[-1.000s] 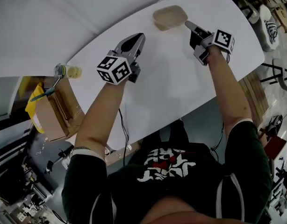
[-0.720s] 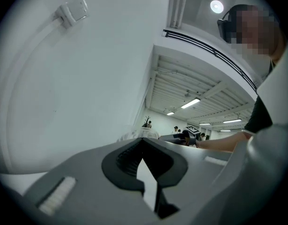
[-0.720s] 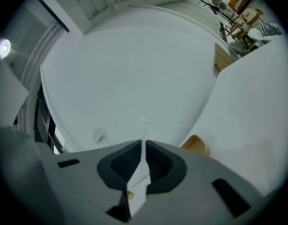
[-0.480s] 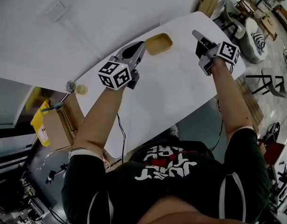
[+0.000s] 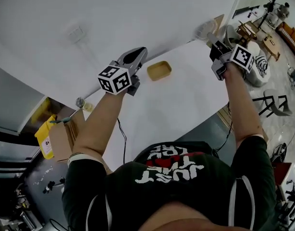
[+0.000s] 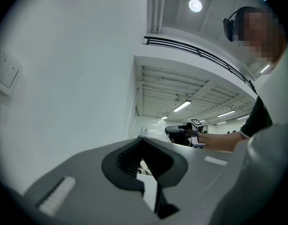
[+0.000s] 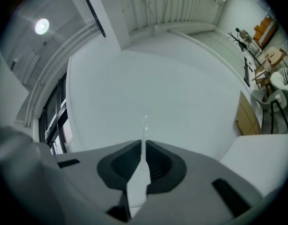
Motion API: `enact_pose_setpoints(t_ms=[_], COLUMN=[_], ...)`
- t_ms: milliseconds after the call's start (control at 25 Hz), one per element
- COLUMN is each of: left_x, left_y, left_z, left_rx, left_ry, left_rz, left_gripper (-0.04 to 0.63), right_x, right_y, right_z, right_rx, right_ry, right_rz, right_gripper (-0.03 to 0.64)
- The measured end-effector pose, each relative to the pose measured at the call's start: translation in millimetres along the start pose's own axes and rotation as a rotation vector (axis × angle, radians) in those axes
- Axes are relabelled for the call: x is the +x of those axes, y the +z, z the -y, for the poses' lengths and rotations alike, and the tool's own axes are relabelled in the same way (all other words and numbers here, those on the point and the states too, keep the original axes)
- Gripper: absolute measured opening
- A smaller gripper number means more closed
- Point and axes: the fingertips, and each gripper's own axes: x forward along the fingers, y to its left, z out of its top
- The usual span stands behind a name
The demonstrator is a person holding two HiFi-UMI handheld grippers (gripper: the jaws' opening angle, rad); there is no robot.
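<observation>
Both arms are up higher now. The right gripper [image 5: 214, 41] pinches a clear lid [image 5: 203, 32], well away from the tan box [image 5: 159, 70]. The left gripper [image 5: 140, 51] is pressed together.

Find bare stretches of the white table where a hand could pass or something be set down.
The white table lies bare from the shallow tan tray to its near edge, and rightwards towards the right claw, which grips a clear round lid. Tighter: between the tray and the left claw, and the left corner with round items.

Your grey left gripper [image 6: 142, 140] has its jaws together, with nothing between them. Just beyond its tip, at 3 o'clock, your right gripper [image 6: 169, 131] meets a clear round plastic lid [image 6: 150, 125].
</observation>
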Motion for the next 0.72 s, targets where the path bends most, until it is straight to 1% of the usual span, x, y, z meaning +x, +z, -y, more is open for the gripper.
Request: enact_pose_setpoints(t_ms=[160, 360, 520, 720], left_x=[7.1, 5.3, 7.3, 6.5], left_y=[44.5, 89.0, 121.6, 158.8], left_z=[10.2, 19.6, 35.8, 48.5], left_rx=[0.033, 0.043, 0.059, 0.091], left_ry=[0.0, -0.011, -0.016, -0.019], left_rz=[0.032, 0.077, 0.106, 0.133], left_gripper=[0.008, 0.008, 0.008, 0.008], right_x=[-10.3, -18.1, -30.7, -37.0], right_y=[43.9, 75.9, 101.8, 126.3], right_z=[-25.5, -54.1, -76.4, -102.3], right_rx=[-0.074, -0.14, -0.19, -0.242], right_ry=[0.011, 0.03, 0.047, 0.063], right_rz=[0.044, 0.079, 0.106, 0.13], right_gripper=[0.032, 0.034, 0.034, 0.032])
